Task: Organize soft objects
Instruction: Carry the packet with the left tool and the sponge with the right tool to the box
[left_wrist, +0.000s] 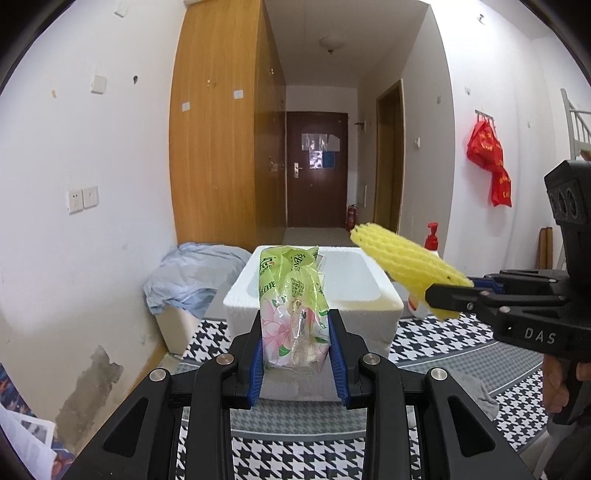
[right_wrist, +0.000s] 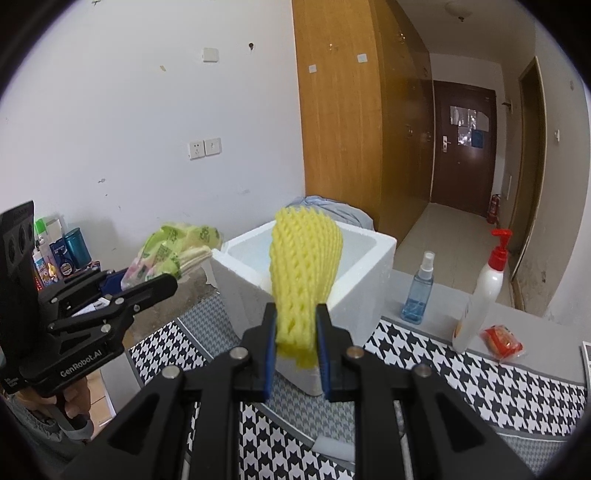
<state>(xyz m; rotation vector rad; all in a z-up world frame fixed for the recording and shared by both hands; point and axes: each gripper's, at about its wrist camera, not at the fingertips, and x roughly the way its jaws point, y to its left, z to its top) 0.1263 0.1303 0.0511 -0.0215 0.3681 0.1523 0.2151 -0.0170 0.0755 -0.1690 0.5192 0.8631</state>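
- The left tongs (left_wrist: 295, 347) are clenching an upright tissue pack (left_wrist: 291, 306) in front of the white foam box (left_wrist: 373, 306).
- The right tongs (right_wrist: 295, 350) are gripping a yellow foam net (right_wrist: 303, 273) before the same box.
- Only the right view is showing a blue spray bottle (right_wrist: 419, 291), a pump bottle (right_wrist: 484, 288) and a red packet (right_wrist: 502, 341) on the tabletop (right_wrist: 461, 373).
- Only the left view is showing a red bag (left_wrist: 491, 158) hanging on the wall.

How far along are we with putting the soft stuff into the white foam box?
Done: nothing shows inside the white foam box yet, though its floor is partly hidden. In hand: the left gripper is clamped on a green tissue pack, and the right gripper on a yellow foam net, both held up near the box. Left: probably placing both inside; the red packet on the mat may follow.
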